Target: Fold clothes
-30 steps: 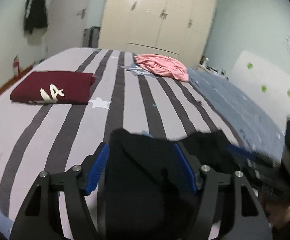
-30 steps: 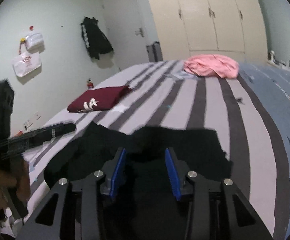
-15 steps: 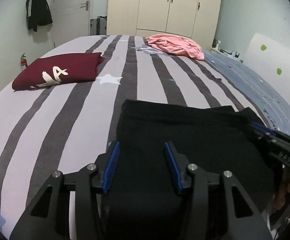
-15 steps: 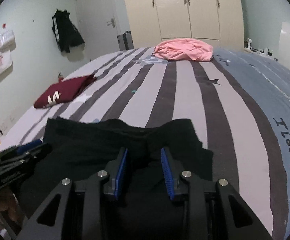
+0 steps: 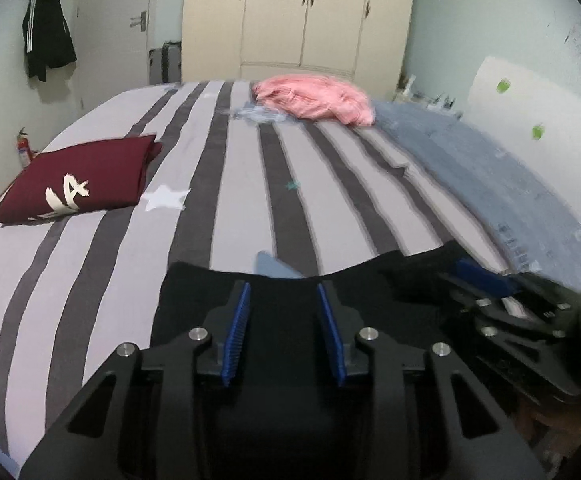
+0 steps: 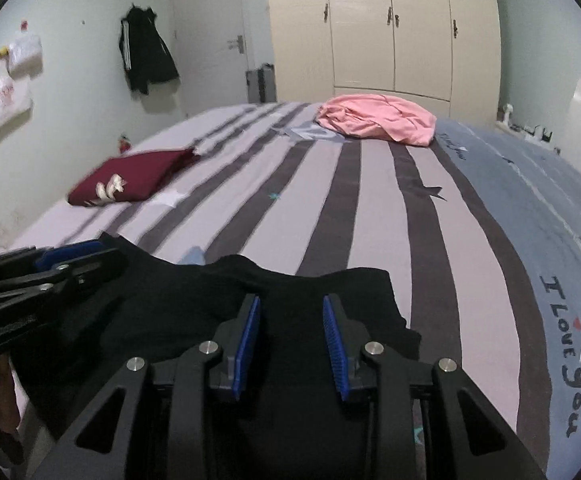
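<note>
Nearest the cameras, a black garment [image 5: 290, 304] lies at the near edge of the bed [image 5: 250, 208], its far hem sagging in a shallow curve between the two tools. The left hand-held gripper [image 5: 283, 332] sits over the left part of the cloth with its blue-padded jaws set apart, black fabric filling the gap between them; whether the pads press the cloth cannot be told. The right hand-held gripper [image 6: 292, 340] stands the same way over the right part of the garment [image 6: 302, 292], jaws parted with dark cloth between them. In the right wrist view the other tool enters from the left edge, its blue pad [image 6: 70, 250] at the garment's left corner.

A small pale-blue patch [image 5: 272, 266] shows just beyond the hem.

Farther up, toward the left edge of the bed, a folded maroon shirt [image 5: 78, 180] with white lettering lies flat, a white star [image 5: 164, 197] printed on the cover just beside it. The cover runs in grey and dark stripes, turning blue along the right edge, where the words "I Love You" [image 6: 566, 348] are printed.

Near the far edge, a crumpled pink garment [image 5: 314, 98] rests in a heap.

Beyond the bed stand a cream wardrobe [image 5: 298, 16], a grey suitcase [image 5: 165, 62] and a black jacket [image 5: 48, 36] hanging on the wall.
</note>
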### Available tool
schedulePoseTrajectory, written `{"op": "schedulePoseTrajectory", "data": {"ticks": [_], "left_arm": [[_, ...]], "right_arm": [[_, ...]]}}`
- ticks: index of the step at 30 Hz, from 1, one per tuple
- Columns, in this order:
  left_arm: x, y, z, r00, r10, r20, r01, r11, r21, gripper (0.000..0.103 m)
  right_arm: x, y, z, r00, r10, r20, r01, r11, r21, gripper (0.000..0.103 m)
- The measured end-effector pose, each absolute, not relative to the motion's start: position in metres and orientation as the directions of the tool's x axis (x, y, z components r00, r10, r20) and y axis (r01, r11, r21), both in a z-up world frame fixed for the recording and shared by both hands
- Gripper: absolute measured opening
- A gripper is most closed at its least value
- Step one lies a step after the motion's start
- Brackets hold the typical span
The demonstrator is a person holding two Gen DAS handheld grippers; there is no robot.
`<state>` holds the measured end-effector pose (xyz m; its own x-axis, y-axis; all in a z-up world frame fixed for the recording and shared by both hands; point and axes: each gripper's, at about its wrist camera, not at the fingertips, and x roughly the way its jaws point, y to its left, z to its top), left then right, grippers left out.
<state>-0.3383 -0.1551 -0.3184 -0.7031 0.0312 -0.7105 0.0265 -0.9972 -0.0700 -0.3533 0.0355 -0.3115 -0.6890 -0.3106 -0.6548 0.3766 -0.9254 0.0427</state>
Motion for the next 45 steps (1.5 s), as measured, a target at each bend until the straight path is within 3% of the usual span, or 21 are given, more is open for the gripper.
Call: {"op": "schedulePoseTrajectory", "data": {"ticks": [1,3,12,13,14,15,17,27,33,41,45], "left_arm": [[-0.344,-0.162,-0.331,-0.681,0.019,-0.732,0.051,-0.996,-0.074,0.015],[-0.348,-0.178,-0.347,-0.678,0.035,-0.734,0.080,-0.990,-0.120,0.004],[-0.341,-0.196,-0.343,-0.699,-0.004,-0.715,0.111,-0.989,-0.102,0.003],[-0.341,-0.198,-0.345,-0.697,-0.008,-0.717,0.112,-0.989,-0.098,0.003],[-0.340,-0.199,-0.345,-0.697,-0.008,-0.717,0.112,-0.989,-0.098,0.003],[-0.339,-0.200,-0.344,-0.699,-0.008,-0.715,0.113,-0.989,-0.099,0.003],[-0.335,-0.203,-0.339,-0.713,0.003,-0.701,0.116,-0.986,-0.122,0.003],[-0.261,-0.156,-0.301,-0.799,0.161,-0.579,-0.062,-0.981,-0.186,0.003],[-0.242,-0.120,-0.307,-0.773,0.235,-0.589,-0.109,-0.964,-0.241,0.002],[-0.255,-0.122,-0.340,-0.740,0.207,-0.639,-0.047,-0.965,-0.259,0.002],[-0.248,-0.125,-0.322,-0.764,0.173,-0.622,-0.033,-0.973,-0.230,0.002]], "right_arm": [[-0.360,0.039,-0.317,-0.681,-0.296,-0.670,0.350,-0.935,0.058,0.025],[-0.373,0.049,-0.329,-0.667,-0.265,-0.697,0.294,-0.952,0.081,0.000],[-0.379,0.077,-0.335,-0.699,-0.202,-0.686,0.217,-0.974,0.066,0.000],[-0.381,0.081,-0.335,-0.704,-0.178,-0.688,0.193,-0.980,0.056,0.004],[-0.383,0.088,-0.334,-0.706,-0.163,-0.690,0.168,-0.984,0.061,0.014],[-0.386,0.098,-0.334,-0.703,-0.164,-0.692,0.142,-0.986,0.089,0.014],[-0.386,0.113,-0.329,-0.706,-0.203,-0.679,0.133,-0.979,0.154,0.014],[-0.301,0.070,-0.289,-0.711,-0.470,-0.523,0.421,-0.880,0.219,0.014],[-0.267,0.033,-0.300,-0.651,-0.534,-0.540,0.489,-0.839,0.239,0.014],[-0.275,0.031,-0.328,-0.620,-0.481,-0.620,0.432,-0.869,0.242,0.003],[-0.273,0.038,-0.321,-0.649,-0.456,-0.608,0.423,-0.882,0.210,0.001]]}}
